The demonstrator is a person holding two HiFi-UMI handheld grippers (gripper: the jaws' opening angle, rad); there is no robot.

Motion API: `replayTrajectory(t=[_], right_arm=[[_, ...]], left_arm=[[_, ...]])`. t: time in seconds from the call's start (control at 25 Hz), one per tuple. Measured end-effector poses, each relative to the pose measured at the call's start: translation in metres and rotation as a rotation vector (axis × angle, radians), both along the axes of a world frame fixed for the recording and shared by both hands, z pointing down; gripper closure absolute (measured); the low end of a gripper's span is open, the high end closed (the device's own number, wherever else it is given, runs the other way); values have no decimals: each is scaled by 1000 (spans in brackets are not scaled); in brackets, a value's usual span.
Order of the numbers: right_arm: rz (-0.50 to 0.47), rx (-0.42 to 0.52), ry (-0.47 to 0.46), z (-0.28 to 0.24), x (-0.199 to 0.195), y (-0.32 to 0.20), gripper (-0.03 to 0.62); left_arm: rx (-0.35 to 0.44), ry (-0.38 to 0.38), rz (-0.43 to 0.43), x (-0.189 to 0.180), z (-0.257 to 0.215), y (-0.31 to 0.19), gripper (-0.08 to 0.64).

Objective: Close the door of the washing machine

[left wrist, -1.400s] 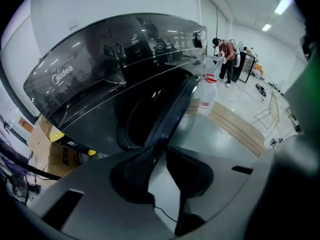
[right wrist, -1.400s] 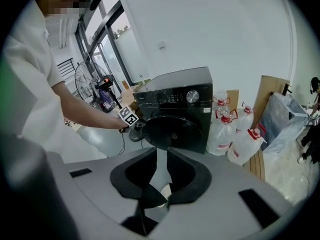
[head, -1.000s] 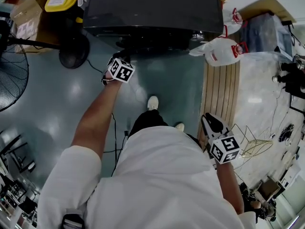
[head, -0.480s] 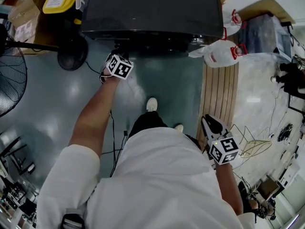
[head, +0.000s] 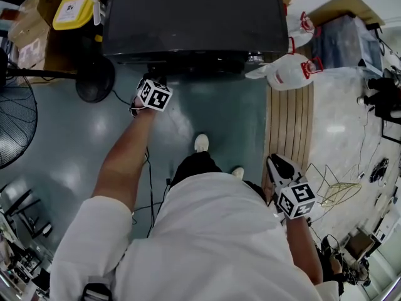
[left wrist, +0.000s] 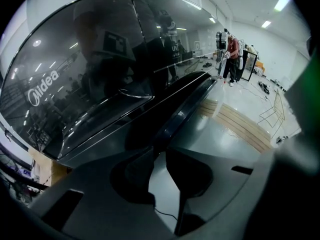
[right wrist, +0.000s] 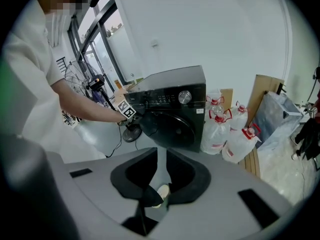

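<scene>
The black washing machine [head: 188, 11] stands at the top of the head view. Its glossy round door [left wrist: 100, 99] fills the left gripper view, and the door's rim [left wrist: 187, 101] runs just past the jaw tips. My left gripper [head: 155, 80] is at the machine's front, jaws together, tips [left wrist: 159, 153] against the door's edge. From the right gripper view the door [right wrist: 169, 126] sits almost flat on the machine [right wrist: 172, 101], with the left gripper's marker cube [right wrist: 128, 112] at its left edge. My right gripper [head: 277, 163] hangs beside the person's hip, jaws together [right wrist: 160, 154], holding nothing.
Clear water jugs [head: 285, 71] stand right of the machine beside a wooden slat board [head: 289, 121]. A fan base [head: 94, 80] and a yellow container [head: 72, 5] are to its left. A cable [head: 149, 168] trails on the floor. A wire rack [head: 335, 187] lies at the right.
My left gripper has moved forward toward the machine, and the door has swung in closer to the machine's front. The right gripper has stayed by the person's side.
</scene>
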State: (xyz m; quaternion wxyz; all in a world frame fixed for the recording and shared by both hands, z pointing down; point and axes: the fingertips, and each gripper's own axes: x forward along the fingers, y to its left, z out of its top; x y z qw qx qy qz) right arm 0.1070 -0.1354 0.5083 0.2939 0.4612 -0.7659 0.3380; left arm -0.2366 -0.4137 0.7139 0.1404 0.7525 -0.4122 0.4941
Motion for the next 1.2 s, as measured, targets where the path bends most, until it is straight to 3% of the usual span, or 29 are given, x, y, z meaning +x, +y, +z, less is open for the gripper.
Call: replayTrajectory(t=[0.36, 0.72, 1.2], right_arm=[[-16, -10, -11, 4, 3, 1, 528], [-38, 25, -37, 6, 7, 10, 528], [-123, 112, -108, -9, 36, 54, 529]], left_arm=[[-11, -24, 14, -1, 1, -8, 471], [-7, -28, -70, -1, -6, 7, 483], [10, 108, -218, 31, -62, 102, 483]])
